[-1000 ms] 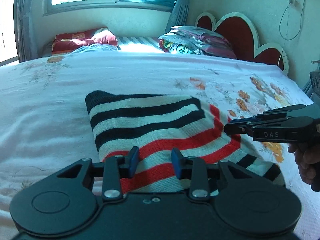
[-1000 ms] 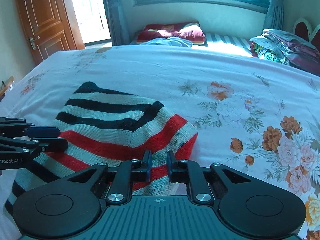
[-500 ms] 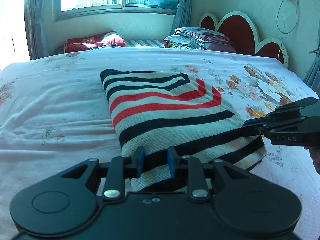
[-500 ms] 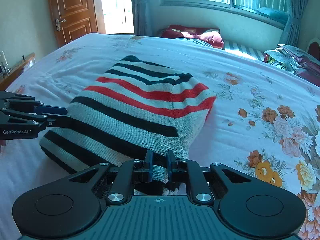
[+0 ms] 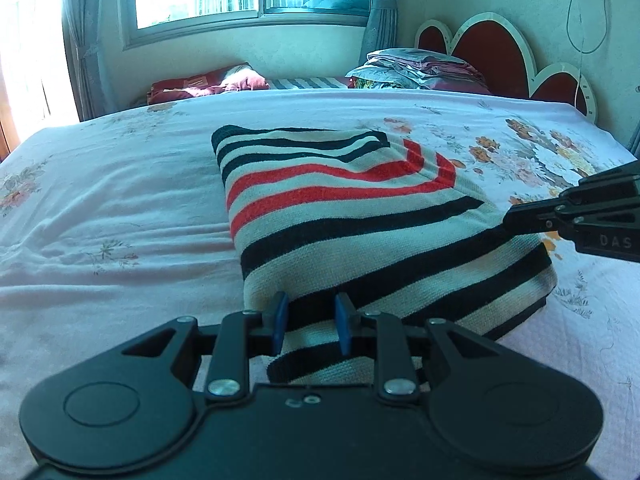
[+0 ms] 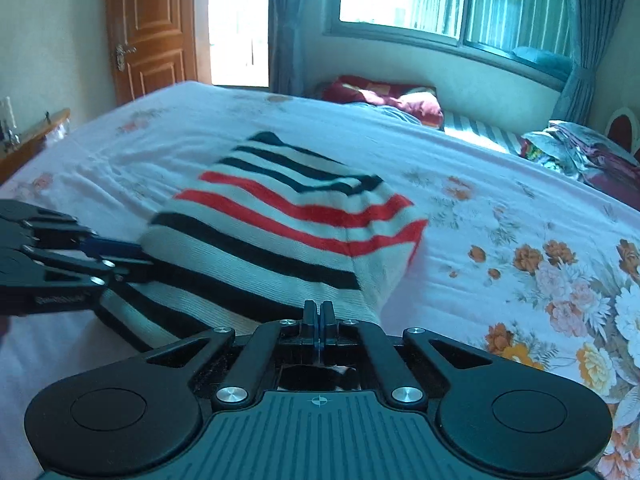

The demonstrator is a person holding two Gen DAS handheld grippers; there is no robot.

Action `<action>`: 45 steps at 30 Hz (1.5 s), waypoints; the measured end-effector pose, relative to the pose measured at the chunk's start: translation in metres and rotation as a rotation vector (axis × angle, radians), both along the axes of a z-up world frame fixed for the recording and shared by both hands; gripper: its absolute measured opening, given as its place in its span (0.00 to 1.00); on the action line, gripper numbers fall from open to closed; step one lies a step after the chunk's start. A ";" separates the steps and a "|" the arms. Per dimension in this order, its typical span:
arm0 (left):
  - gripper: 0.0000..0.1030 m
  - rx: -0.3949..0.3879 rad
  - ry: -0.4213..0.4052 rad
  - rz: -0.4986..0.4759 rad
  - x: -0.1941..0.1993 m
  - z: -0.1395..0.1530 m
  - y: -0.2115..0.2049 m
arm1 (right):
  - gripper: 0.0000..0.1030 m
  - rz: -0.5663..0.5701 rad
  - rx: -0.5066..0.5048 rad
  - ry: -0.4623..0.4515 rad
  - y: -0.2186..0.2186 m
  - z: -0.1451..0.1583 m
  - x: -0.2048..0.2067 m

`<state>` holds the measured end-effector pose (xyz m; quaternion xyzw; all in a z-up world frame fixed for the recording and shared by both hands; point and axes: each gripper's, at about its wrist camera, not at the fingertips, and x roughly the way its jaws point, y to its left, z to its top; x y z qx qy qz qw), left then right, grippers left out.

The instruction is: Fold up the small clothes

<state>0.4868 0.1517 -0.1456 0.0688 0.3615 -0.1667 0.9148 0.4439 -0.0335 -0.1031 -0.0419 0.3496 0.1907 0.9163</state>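
Note:
A folded knit sweater (image 5: 352,216) with black, white and red stripes lies on the white floral bedsheet (image 5: 112,208); it also shows in the right wrist view (image 6: 280,232). My left gripper (image 5: 310,322) is at the sweater's near edge, its blue fingers parted with the top layer between them. My right gripper (image 6: 319,320) has its fingers pressed together at the sweater's near right edge; whether fabric is pinched is not clear. Each gripper shows in the other view: the right (image 5: 520,220), the left (image 6: 120,256).
A red pillow (image 5: 208,86) and a stack of folded bedding (image 5: 416,70) lie at the far side near the red headboard (image 5: 492,52). A wooden door (image 6: 152,36) stands far left. Windows with curtains line the far wall.
Both grippers have drawn back toward the near side and the sweater's front layer lies stretched flat. The right fingers have closed from a narrow gap to touching; the left fingers stay apart.

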 end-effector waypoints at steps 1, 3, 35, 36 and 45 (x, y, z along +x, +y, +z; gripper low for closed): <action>0.24 -0.001 0.001 0.008 -0.001 0.000 -0.001 | 0.00 0.014 0.011 0.010 0.003 0.000 -0.001; 0.23 0.001 -0.001 0.020 -0.004 0.003 -0.002 | 0.00 0.022 -0.014 0.033 0.009 -0.008 0.001; 1.00 -0.033 -0.178 0.256 -0.170 0.066 -0.049 | 1.00 -0.192 0.031 -0.067 -0.063 0.037 -0.153; 1.00 -0.030 -0.178 0.255 -0.177 0.069 -0.052 | 1.00 -0.199 0.039 -0.067 -0.065 0.040 -0.160; 1.00 -0.085 -0.178 0.258 -0.248 0.093 -0.064 | 1.00 -0.270 0.080 -0.080 -0.087 0.070 -0.220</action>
